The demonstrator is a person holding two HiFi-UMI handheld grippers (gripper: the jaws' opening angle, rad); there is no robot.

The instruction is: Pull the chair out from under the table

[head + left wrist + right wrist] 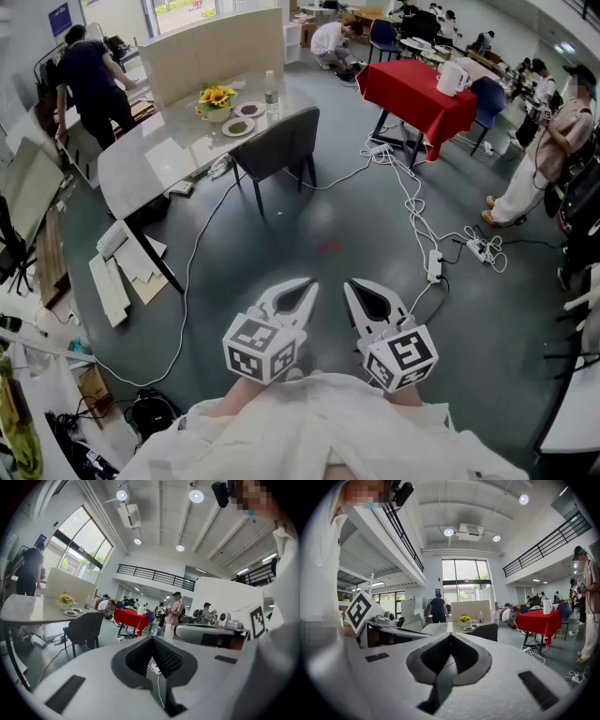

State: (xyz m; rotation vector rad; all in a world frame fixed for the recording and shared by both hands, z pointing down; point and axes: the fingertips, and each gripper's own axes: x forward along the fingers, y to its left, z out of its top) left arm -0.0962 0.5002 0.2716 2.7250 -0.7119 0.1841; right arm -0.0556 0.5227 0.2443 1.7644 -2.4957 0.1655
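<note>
table [155,155] | on top: flower pot [216,101], plates [239,127], bottle [271,87]

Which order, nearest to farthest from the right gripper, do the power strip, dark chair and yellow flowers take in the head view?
1. Power strip, on the floor just right of the right gripper.
2. Dark chair, farther ahead at the table edge.
3. Yellow flowers, on the table beyond the chair.

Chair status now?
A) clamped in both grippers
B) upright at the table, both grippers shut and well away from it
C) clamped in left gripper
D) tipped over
B: the chair stands at the table, across the floor from the left gripper and right gripper, both shut on nothing.
</note>
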